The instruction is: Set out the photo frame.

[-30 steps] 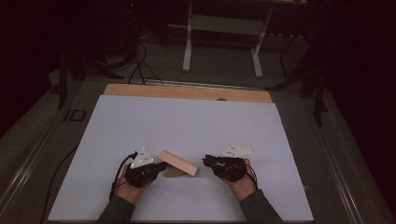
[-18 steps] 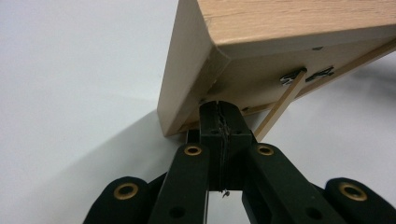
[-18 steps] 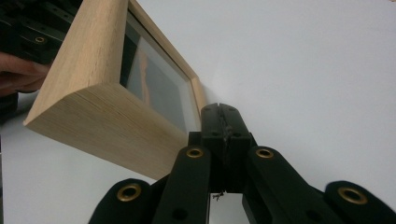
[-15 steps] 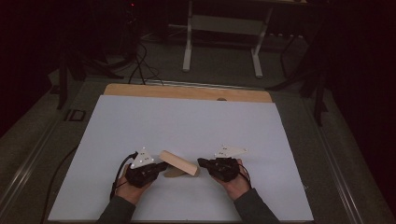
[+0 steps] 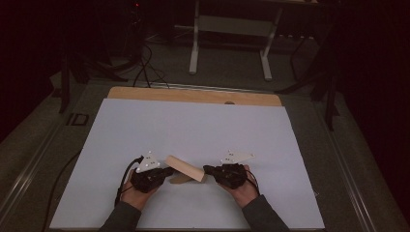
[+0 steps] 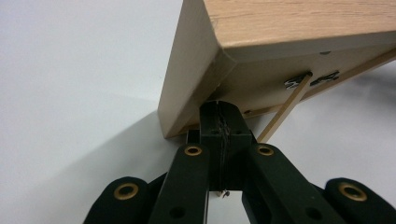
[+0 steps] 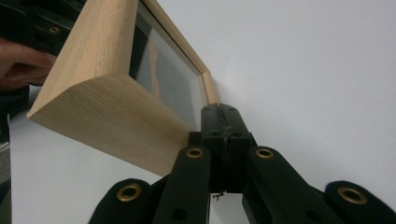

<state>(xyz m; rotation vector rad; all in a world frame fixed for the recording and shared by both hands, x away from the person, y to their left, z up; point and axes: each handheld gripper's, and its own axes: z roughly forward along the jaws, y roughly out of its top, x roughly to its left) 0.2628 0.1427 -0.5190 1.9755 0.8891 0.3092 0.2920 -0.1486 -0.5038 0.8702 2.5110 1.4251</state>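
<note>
My left claw [image 5: 167, 172] and right claw [image 5: 209, 169], both pressed together, are flanking the tilted light-wood picture frame [image 5: 184, 168] at nine and three o'clock on the white desk [image 5: 193, 125].

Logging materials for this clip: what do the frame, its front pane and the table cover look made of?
Frame: light wood or wood-look laminate, matte, with visible grain. Pane: glossy, reflective, likely glass or acrylic. Table cover: smooth matte white sheet, perhaps paper or plastic, over a wooden board.
</note>
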